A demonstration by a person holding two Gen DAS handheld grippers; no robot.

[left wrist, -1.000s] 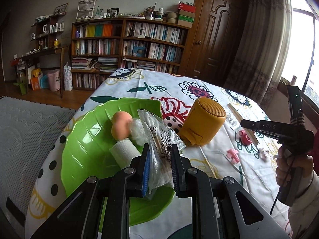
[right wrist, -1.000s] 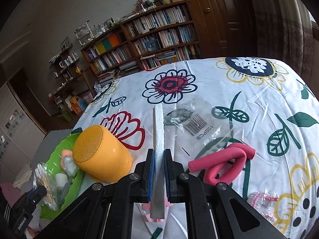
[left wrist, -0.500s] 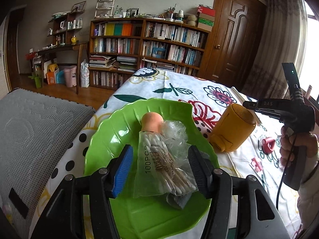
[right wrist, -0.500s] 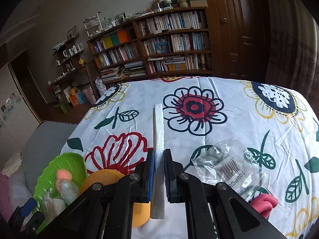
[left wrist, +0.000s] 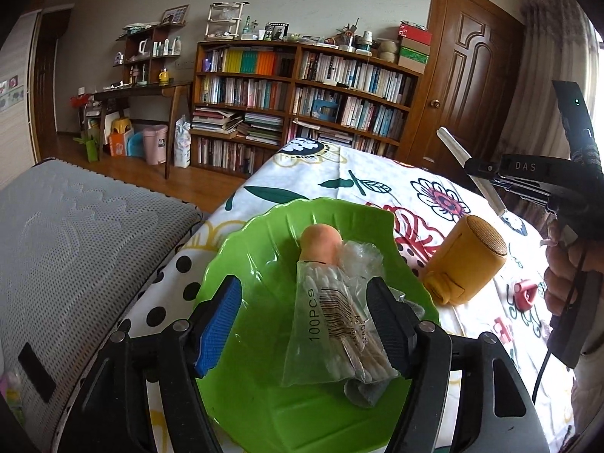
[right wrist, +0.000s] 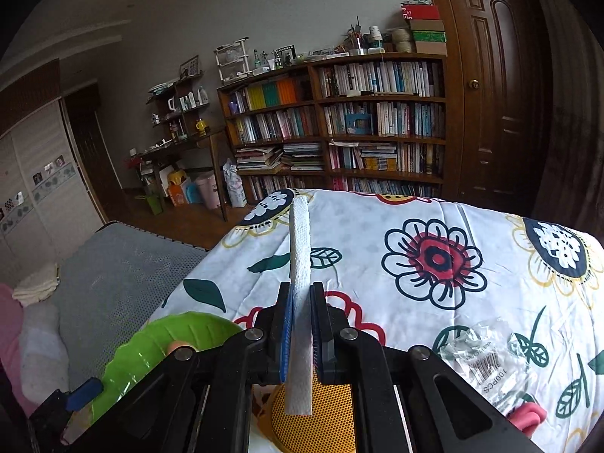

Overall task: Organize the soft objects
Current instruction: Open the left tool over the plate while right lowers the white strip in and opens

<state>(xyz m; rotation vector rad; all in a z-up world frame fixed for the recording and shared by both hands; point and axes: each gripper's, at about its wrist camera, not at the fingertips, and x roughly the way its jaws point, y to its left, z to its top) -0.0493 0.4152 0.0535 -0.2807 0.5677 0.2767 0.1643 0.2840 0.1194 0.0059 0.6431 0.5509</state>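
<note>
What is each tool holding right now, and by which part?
The left tool holds nothing; its jaws stand open over the bag of cotton swabs in the green plate. The right tool clamps the white foam strip near its lower end.

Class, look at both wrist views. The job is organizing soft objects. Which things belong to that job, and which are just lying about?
Belong to the job:
green plate
cotton swab bag on the plate
peach sponge on the plate
white strip held in the right claw
left claw, open over the plate

Just lying about:
yellow speaker
bookshelf
door
</note>
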